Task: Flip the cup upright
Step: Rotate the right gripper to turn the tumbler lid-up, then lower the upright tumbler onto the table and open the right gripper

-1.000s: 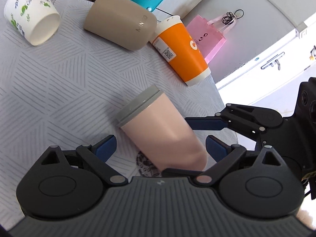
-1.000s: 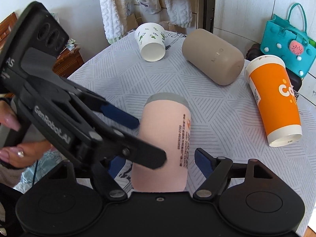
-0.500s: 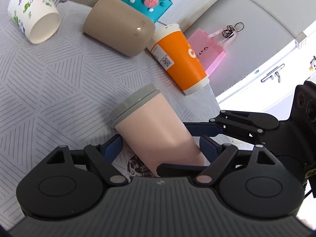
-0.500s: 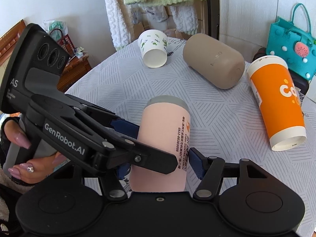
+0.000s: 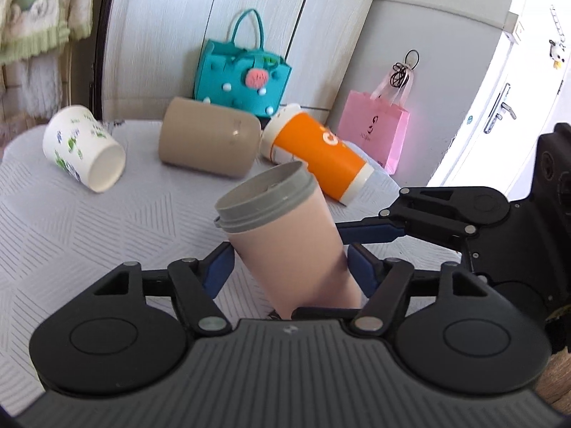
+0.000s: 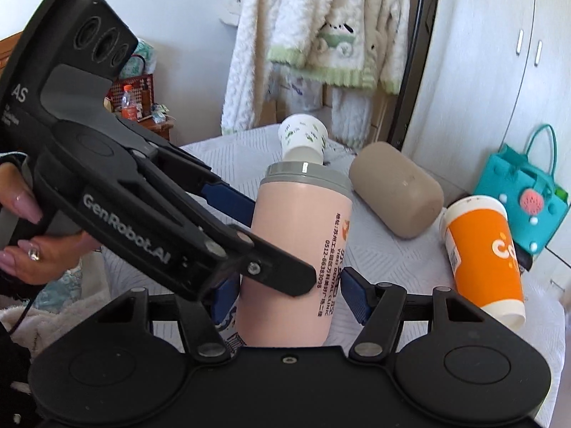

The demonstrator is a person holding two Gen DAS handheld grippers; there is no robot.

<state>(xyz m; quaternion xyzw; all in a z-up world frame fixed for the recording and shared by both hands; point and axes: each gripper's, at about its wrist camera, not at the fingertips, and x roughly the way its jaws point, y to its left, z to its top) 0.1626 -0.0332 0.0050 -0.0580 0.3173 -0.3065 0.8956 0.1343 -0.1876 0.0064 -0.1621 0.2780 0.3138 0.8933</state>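
The pink cup (image 5: 289, 246) with its grey lid (image 5: 264, 201) stands tilted, nearly upright, on the worktop (image 5: 71, 221) in front of the orange cup (image 5: 321, 153). The left claw (image 5: 291, 264) and right claw (image 6: 285, 292) both pinch its lower body. It looks rigid, smooth and light; mid-body grips suit it, though slipping seems possible.

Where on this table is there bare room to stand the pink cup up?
Bare cloth lies in front of the white paper cup and tan cup, to the left of the pink cup in the left wrist view. The back is crowded: white, tan and orange cup lie in a row there. Both the left gripper and right gripper flank the pink cup.
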